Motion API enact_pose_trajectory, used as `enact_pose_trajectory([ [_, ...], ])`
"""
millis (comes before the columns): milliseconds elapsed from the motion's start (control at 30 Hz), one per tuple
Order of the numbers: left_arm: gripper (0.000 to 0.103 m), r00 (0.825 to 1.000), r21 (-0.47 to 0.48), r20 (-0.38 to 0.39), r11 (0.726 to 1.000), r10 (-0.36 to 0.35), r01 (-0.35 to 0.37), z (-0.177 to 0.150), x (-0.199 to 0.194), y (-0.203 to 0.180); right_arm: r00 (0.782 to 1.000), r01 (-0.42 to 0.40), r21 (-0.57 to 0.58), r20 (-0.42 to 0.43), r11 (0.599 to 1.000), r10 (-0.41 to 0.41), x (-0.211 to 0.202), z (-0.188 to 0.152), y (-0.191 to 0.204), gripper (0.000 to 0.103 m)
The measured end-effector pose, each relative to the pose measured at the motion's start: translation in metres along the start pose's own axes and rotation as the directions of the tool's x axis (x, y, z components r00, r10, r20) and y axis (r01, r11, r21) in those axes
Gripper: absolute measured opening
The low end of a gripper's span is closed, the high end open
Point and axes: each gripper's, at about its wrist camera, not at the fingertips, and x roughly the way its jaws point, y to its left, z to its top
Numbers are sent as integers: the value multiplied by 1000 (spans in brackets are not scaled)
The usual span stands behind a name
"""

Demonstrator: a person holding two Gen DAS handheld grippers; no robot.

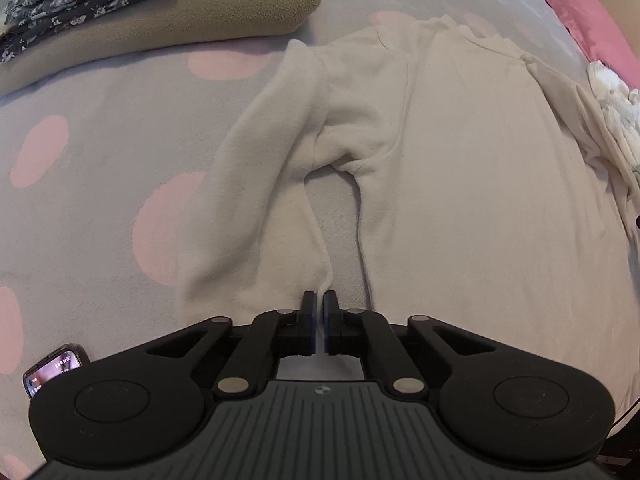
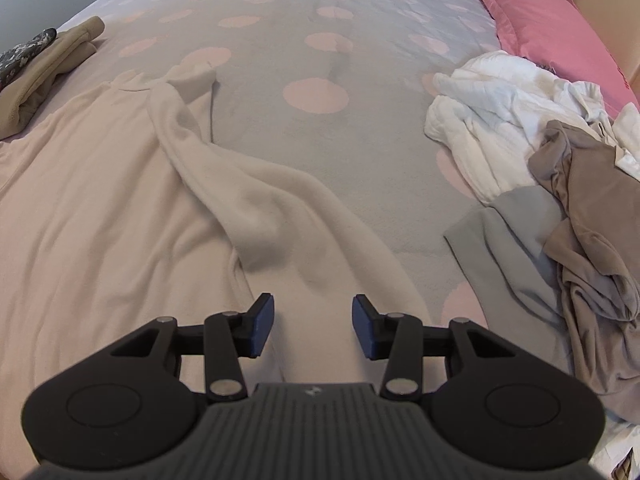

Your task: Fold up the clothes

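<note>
Cream fleece sweater [image 1: 460, 184] spread flat on bed [image 1: 100, 184] w/ grey, pink-dotted cover. Left gripper [image 1: 319, 320]: jaws closed tight on edge of left sleeve [image 1: 256, 184], thin fabric fold pinched btwn pads. Right gripper [image 2: 313, 326]: jaws apart, medium gap, hanging over right sleeve [image 2: 280, 208], pads not pressing it. Folded tan and floral clothes [image 1: 168, 4] stacked far left; unfolded laundry pile [image 2: 540, 152] at right, near pink pillow [image 2: 552, 28]. Phone [image 1: 54, 370] beside left gripper.

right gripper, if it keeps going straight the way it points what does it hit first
Probably the cream sweater's sleeve, which lies right below the right gripper between its open jaws; depth is hard to judge.
</note>
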Motion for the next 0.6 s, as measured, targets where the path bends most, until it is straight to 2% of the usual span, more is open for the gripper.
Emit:
enact_pose_trajectory([
  [100,0,999,-5,43,1000,-14,14,2,-19,3,1000,19,13,-1,1000,-19,-1,-1,-4,47],
  [333,0,990,-142,141,989,-29,49,10,-67,37,999,47,17,-9,999,-47,-1,-1,-6,47],
  [433,0,985,-168,168,983,-42,70,13,-77,47,998,64,13,-4,998,-63,0,0,-4,47],
  [600,0,967,-187,253,980,-25,74,16,-98,56,997,76,5,-8,997,-76,3,2,-1,47],
])
